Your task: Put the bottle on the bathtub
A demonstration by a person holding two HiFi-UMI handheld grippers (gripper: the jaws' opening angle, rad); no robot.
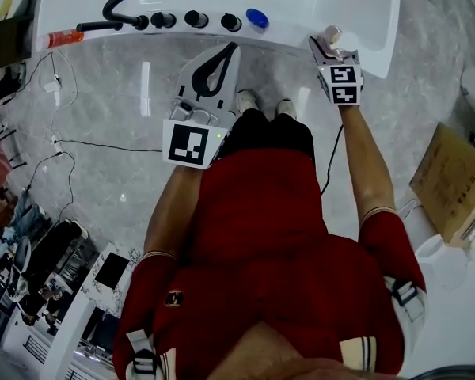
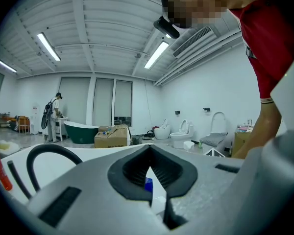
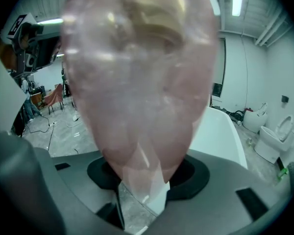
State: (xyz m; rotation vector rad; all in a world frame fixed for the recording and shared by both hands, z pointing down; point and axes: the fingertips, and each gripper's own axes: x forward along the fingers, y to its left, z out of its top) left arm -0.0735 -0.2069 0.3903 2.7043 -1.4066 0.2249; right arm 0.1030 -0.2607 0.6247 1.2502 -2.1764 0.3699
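Pink bottle [image 3: 137, 82] was clamped in right gripper [image 1: 330, 48]; left gripper [image 1: 232, 50] was shut, empty, near white bathtub [image 1: 364, 14] rim.

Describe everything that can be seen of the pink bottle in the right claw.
The bottle looks like translucent pale pink plastic. It is bulbous and narrows toward the end pinched in the right claw, which is shut on it. A gold-brown ring shows through near its far end. In the head view it sits at the near rim of the white bathtub. Whether it touches the rim can't be told.
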